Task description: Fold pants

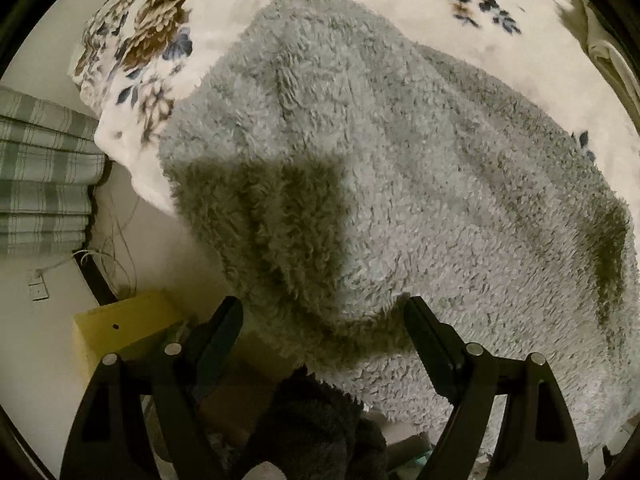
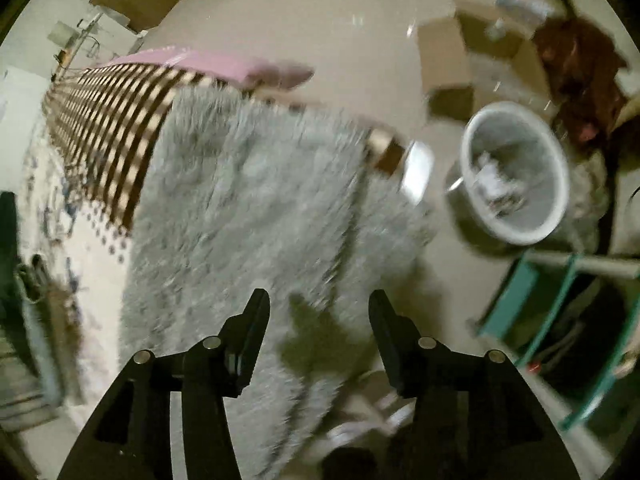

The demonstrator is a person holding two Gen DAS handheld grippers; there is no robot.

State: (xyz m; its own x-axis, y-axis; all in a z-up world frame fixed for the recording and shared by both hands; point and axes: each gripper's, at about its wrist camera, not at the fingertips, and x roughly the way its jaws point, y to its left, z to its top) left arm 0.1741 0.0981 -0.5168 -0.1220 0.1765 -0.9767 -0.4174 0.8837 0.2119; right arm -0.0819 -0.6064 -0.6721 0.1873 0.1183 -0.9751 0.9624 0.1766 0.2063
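Grey fleece pants (image 1: 360,184) lie spread over a floral bed blanket (image 1: 152,52), with one end hanging over the bed's edge. My left gripper (image 1: 324,312) is open just above that hanging end, jaws wide and empty. In the right wrist view the same pants (image 2: 248,208) drape over the bed edge beside a checked brown and cream cover (image 2: 108,128). My right gripper (image 2: 318,308) is open and empty above the lower hanging part. This view is motion blurred.
A yellow box (image 1: 120,324) and a dark fuzzy item (image 1: 316,420) sit on the floor below the left gripper. A white waste bin (image 2: 516,172), cardboard boxes (image 2: 452,64), a teal rack (image 2: 560,332) and a pink cushion (image 2: 224,66) are around the bed.
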